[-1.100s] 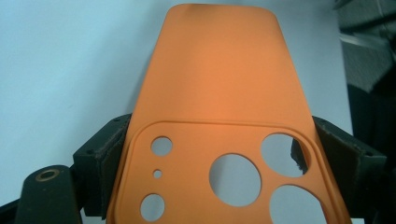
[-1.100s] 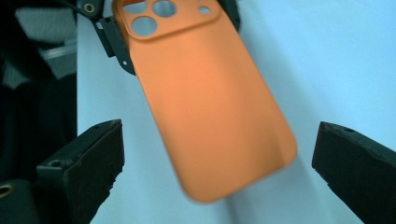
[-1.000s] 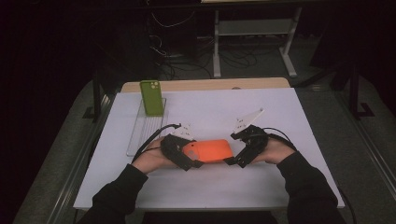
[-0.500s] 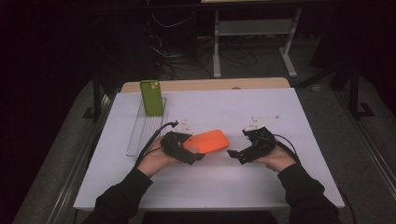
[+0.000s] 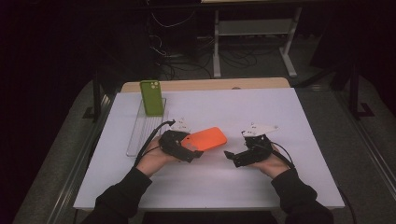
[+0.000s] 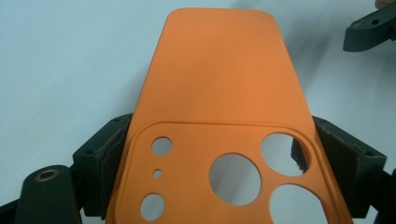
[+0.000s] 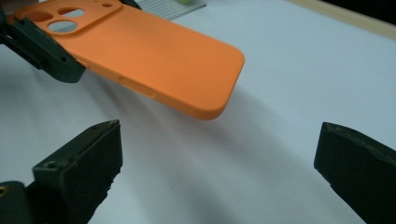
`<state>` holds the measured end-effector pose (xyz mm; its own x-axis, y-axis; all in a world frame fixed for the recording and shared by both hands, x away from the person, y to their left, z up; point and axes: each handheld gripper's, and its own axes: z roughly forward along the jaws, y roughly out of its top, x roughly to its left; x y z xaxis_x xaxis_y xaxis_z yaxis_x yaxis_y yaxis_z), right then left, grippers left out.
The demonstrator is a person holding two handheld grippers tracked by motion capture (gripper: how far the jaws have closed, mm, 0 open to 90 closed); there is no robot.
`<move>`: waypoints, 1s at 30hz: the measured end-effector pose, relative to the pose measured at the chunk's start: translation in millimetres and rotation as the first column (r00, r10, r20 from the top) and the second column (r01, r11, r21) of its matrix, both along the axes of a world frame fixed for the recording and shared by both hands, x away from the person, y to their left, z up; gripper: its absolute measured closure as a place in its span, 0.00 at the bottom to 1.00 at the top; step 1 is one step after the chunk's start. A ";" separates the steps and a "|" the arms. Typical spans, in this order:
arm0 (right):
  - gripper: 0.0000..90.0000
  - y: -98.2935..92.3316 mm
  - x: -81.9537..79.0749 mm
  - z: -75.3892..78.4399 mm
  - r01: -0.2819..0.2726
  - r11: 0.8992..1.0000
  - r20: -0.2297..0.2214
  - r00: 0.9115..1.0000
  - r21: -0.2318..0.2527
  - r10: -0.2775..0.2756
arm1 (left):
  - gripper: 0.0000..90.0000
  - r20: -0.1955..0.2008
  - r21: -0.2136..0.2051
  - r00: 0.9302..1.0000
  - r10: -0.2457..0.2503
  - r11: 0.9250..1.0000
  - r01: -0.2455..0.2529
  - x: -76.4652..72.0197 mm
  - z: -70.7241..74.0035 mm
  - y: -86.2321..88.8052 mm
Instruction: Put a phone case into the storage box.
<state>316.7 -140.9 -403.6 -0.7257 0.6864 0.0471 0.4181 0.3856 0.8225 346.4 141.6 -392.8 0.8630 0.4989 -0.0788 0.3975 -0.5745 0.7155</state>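
The left gripper (image 5: 194,151), at centre-left of the high view, clamps the camera end of the orange phone case (image 5: 205,138), which juts out above the white tabletop (image 5: 280,112). The right gripper (image 5: 231,156), lower centre-right, gapes wide with nothing between its jaws. To take the free end cleanly, I'd line those jaws across the case's long edges and close squarely, keeping the clamp steady.

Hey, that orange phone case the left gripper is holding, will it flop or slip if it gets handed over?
The orange phone case is probably light: it is a thin shell with open camera holes. Clamped at its camera end by the left gripper, it juts out without drooping, so it seems fairly stiff, though likely bendable. Its matte surface looks grippy rather than slippery.
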 end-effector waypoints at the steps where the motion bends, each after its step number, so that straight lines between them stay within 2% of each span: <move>1: 0.00 0.7 -0.9 0.1 0.001 1.000 0.010 1.000 -0.007 -0.001 | 0.17 0.000 0.000 1.000 0.000 1.000 0.000 0.1 0.0 0.0; 9: 0.00 9.4 -6.4 -0.5 -0.008 0.994 0.109 0.994 -0.109 0.020 | 0.17 0.002 -0.006 1.000 -0.006 1.000 0.006 0.3 0.1 -0.1; 11: 0.00 12.8 -9.0 -0.3 -0.011 0.993 0.135 0.991 -0.119 0.027 | 0.17 0.002 -0.012 1.000 -0.006 1.000 0.006 0.1 0.3 -0.3; 15: 0.00 18.3 -12.8 -1.0 -0.012 0.982 0.193 0.980 -0.188 0.049 | 0.17 0.005 -0.016 1.000 -0.003 1.000 0.003 -0.2 0.6 -0.2; 20: 0.00 24.1 -17.2 -3.3 -0.012 0.963 0.272 0.958 -0.271 0.088 | 0.17 0.008 -0.004 1.000 -0.019 1.000 0.019 1.4 1.3 1.4; 25: 0.00 29.9 -22.1 -6.0 0.012 0.935 0.341 0.933 -0.354 0.117 | 0.17 0.005 -0.012 1.000 -0.015 1.000 0.015 0.9 1.0 0.6; 28: 0.00 32.2 -23.2 -7.3 0.025 0.910 0.396 0.905 -0.415 0.156 | 0.17 0.004 -0.008 1.000 -0.020 1.000 0.020 1.0 1.2 0.9; 29: 0.00 33.2 -24.1 -7.7 0.030 0.903 0.408 0.898 -0.429 0.165 | 0.17 0.000 -0.024 1.000 -0.011 1.000 0.011 0.4 0.6 0.0; 30: 0.00 34.4 -25.1 -8.1 0.036 0.896 0.419 0.892 -0.443 0.171 | 0.17 0.001 -0.022 1.000 -0.012 1.000 0.012 0.5 0.9 0.3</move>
<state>291.6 -106.5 -411.7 -0.6436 0.5100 -0.5707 0.0155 0.7542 0.6564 346.9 141.8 -391.9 0.8688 0.4870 -0.0894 0.3905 -0.5629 0.7285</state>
